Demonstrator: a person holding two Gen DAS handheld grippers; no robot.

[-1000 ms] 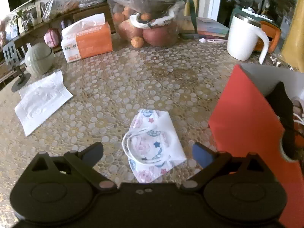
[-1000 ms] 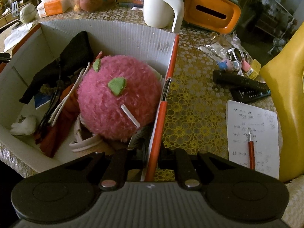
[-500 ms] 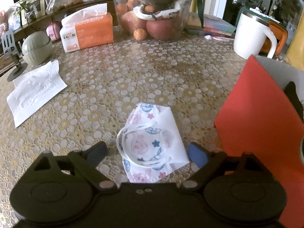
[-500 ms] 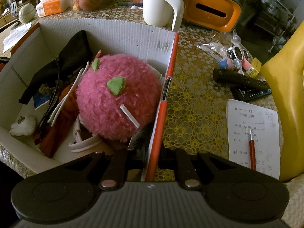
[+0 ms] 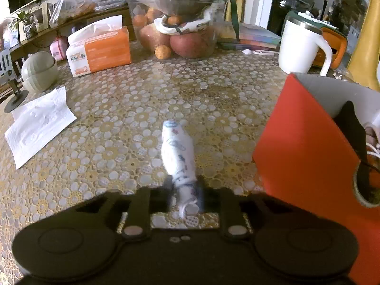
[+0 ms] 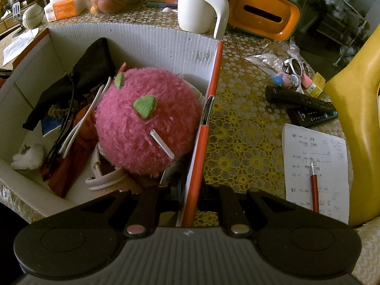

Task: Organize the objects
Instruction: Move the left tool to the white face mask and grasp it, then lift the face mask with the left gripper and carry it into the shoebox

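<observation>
My left gripper (image 5: 185, 196) is shut on a white patterned face mask (image 5: 177, 152), pinched into a narrow upright fold just above the tablecloth. The orange cardboard box (image 5: 301, 152) stands right of it. My right gripper (image 6: 190, 197) is shut on the box's right wall (image 6: 201, 142), near its front corner. Inside the box lie a pink fuzzy plush ball (image 6: 147, 121), a black pouch (image 6: 87, 71), white straps and other small items.
A white mug (image 5: 301, 47), an orange tissue pack (image 5: 102, 49), a bag of fruit (image 5: 180, 23), a white napkin (image 5: 38, 125) and a round grey pot (image 5: 39, 73) sit on the table. Right of the box lie remotes (image 6: 306, 104), a note with pen (image 6: 315, 171) and an orange holder (image 6: 263, 16).
My left gripper has closed on the face mask, squeezing it from a flat spread into a narrow fold. The right gripper has stayed clamped on the box wall.
</observation>
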